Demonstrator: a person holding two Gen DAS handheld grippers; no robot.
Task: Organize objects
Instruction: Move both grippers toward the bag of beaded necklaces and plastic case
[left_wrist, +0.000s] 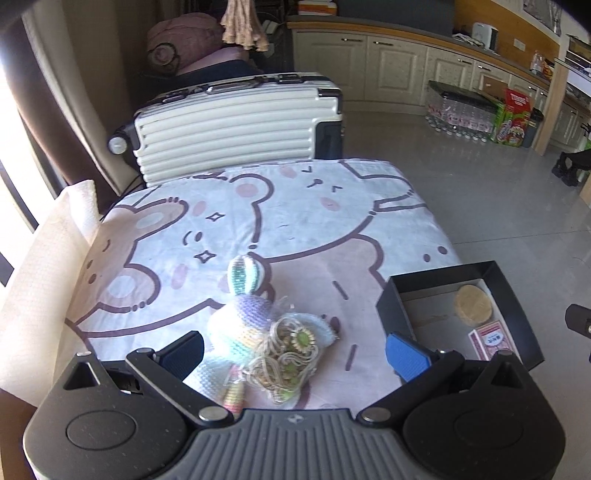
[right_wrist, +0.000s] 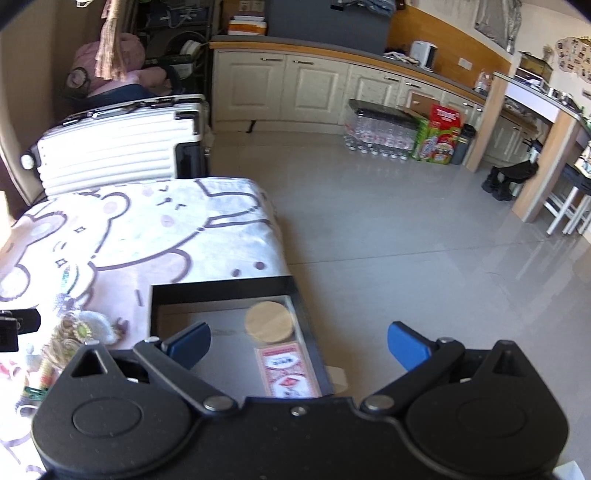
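Inventory by count:
- Black open box (left_wrist: 391, 295): 1, at the table's right edge.
- Round wooden coaster (left_wrist: 473, 305): 1, inside the box.
- Red playing-card pack (left_wrist: 489, 339): 1, inside the box, beside the coaster.
- Crocheted pastel toy (left_wrist: 243, 314): 1, on the cartoon-bear tablecloth (left_wrist: 295, 206).
- Clear packet of woven flower pieces (left_wrist: 286, 354): 1, lying against the toy.
- White ribbed suitcase (left_wrist: 236, 125): 1, behind the table.
- Grippers with blue pads: 2, the left gripper (left_wrist: 295, 354) and the right gripper (right_wrist: 299, 345), both spread wide.

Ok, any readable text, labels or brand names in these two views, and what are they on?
None reads.
Red card box in the black box: label print blurred.
Red-and-green carton on the floor: lettering too small.
Left gripper body: small emblem, no words.
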